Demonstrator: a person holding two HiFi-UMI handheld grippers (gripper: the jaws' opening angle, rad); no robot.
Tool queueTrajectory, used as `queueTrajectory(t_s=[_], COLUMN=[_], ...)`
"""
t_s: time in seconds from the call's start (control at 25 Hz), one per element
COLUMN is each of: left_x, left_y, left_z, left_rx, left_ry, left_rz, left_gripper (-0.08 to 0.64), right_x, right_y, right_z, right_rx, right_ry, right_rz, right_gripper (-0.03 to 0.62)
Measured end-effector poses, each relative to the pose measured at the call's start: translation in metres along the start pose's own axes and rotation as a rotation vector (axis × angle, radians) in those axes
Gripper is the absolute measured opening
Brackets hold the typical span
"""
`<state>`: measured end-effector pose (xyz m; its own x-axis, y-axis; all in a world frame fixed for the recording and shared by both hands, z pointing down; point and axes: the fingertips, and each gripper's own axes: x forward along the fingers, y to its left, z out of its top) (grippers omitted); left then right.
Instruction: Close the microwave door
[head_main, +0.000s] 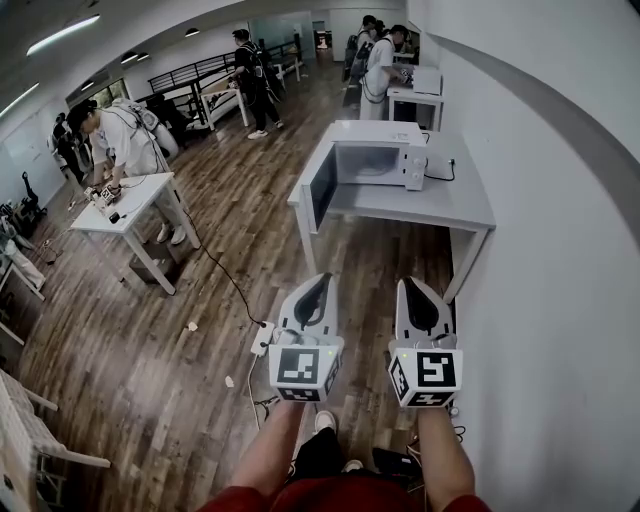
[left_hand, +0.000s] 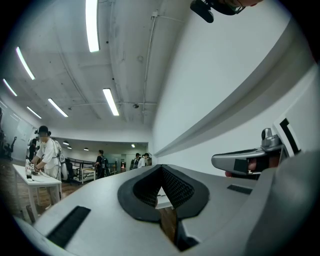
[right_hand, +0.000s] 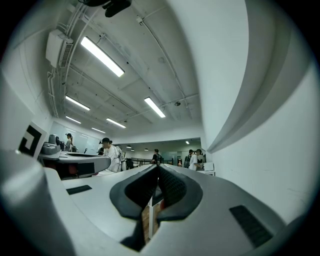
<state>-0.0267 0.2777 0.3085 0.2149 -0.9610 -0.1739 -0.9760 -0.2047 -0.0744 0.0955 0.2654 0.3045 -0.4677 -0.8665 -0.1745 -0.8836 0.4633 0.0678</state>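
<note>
The white microwave (head_main: 378, 160) stands on a grey table (head_main: 455, 200) against the right wall. Its door (head_main: 322, 185) is swung open to the left, so the cavity shows. My two grippers are held side by side over the wooden floor, well short of the table and pointing toward it. The left gripper (head_main: 325, 279) is shut with nothing in it. The right gripper (head_main: 412, 284) is shut and empty too. In the left gripper view the jaws meet at the tip (left_hand: 161, 167). The right gripper view shows the same (right_hand: 158, 167).
A power strip (head_main: 262, 338) and its cable lie on the floor left of my left gripper. A person bends over a white table (head_main: 130, 200) at the left. More people and desks stand at the far end. The white wall runs along the right.
</note>
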Motion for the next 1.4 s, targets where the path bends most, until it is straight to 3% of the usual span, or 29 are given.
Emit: queueTrajectory(t_s=[0.96, 1.4], left_x=[0.169, 0.237], left_y=[0.158, 0.173], left_z=[-0.045, -0.061], left_rx=[-0.046, -0.029], left_ry=[-0.014, -0.020], left_rz=[-0.017, -0.062], left_gripper=[0.026, 0.026], right_x=[0.227, 0.285], right_y=[0.009, -0.021], right_z=[-0.035, -0.049], right_rx=[-0.053, -0.047], right_ry=[0.016, 0.000], right_rz=[-0.021, -0.064], right_gripper=[0.028, 0.028])
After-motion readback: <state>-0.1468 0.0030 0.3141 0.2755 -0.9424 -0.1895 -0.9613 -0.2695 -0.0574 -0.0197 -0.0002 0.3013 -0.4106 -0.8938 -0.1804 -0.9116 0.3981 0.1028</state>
